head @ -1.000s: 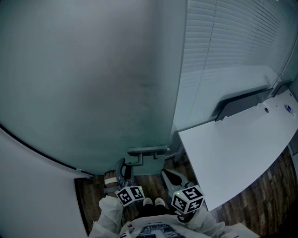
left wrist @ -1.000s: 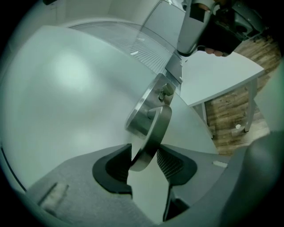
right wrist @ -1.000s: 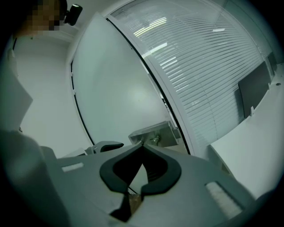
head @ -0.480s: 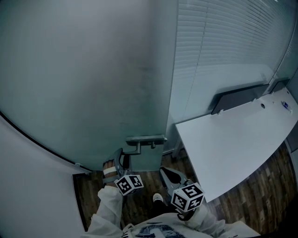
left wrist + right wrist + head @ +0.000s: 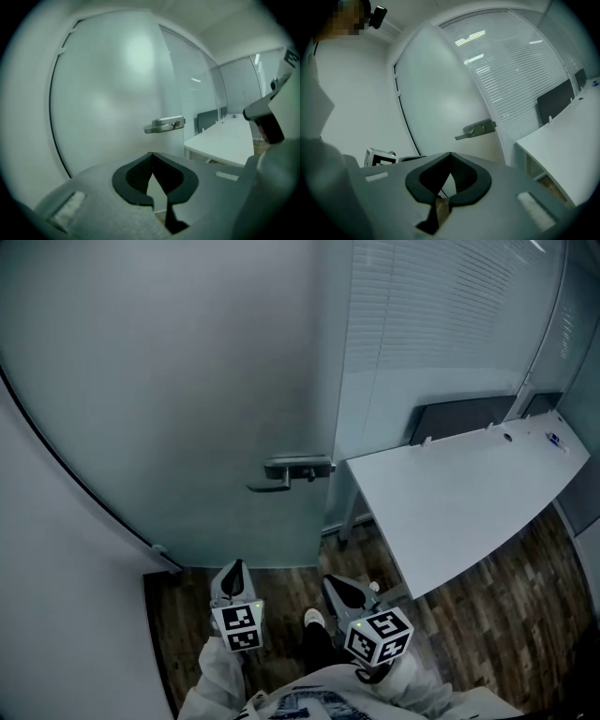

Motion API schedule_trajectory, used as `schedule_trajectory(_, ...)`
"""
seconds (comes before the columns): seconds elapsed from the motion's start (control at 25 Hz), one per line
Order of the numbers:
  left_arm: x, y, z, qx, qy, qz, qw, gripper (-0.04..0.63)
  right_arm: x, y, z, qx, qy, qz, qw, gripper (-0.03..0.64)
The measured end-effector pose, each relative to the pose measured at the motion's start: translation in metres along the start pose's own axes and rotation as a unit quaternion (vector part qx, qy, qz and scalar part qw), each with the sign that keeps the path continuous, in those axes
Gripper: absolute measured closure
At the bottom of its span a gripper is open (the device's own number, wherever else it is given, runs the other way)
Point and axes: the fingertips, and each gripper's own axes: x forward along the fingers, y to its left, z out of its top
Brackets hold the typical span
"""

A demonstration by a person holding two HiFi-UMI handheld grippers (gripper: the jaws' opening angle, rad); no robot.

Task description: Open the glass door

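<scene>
The glass door (image 5: 187, 381) fills the upper left and middle of the head view, frosted and pale, with a dark curved line along its left side where it meets the wall (image 5: 56, 615). Its handle (image 5: 286, 472) is a metal lever near the door's right edge, a little below the middle of the frame, with the lever end pointing left. To the right of that edge is a glass panel with blinds (image 5: 431, 324), and below the blinds a white desk (image 5: 459, 502) slants across the right side of the frame. My left gripper (image 5: 234, 566) sits at the bottom, left of centre, over the dark wood floor (image 5: 281, 592). It is well below the handle and touches nothing. Its jaws have just been closing and are now pressed together at the tips, with nothing between them. In the left gripper view the handle shows above those tips, well apart from them. My right gripper (image 5: 334, 584) is just beside the left one, at the bottom centre, also over the floor and apart from the door. In the right gripper view its jaws meet at the tips and are empty, with the handle up and to the right of them. A light shoe (image 5: 314, 618) shows between the two grippers.
</scene>
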Motion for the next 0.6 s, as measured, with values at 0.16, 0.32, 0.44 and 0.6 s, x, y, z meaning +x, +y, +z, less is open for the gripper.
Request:
schedule_trajectory(0.16,-0.081,0.001,-0.001,-0.024,-0.036,0.001,0.9991,0.594,-0.043,0.045,-0.016,-0.017,-0.012,0.005,1.0,0.612)
schedule_trajectory(0.32,-0.147,-0.008,-0.014,-0.048,-0.039,-0.01,0.998,0.594,-0.084,0.075,-0.033,-0.024,-0.016,-0.001,1.0,0.612)
schedule_trajectory(0.44,-0.183,-0.018,-0.016,-0.054,-0.042,-0.022,0.9974,0.594,-0.105,0.093,-0.033,-0.032,-0.024,-0.002,0.999,0.612)
schedule_trajectory(0.6,-0.218,-0.028,-0.014,-0.056,-0.05,-0.032,0.9967,0.594,-0.126,0.117,-0.029,-0.044,-0.031,0.002,0.999,0.612)
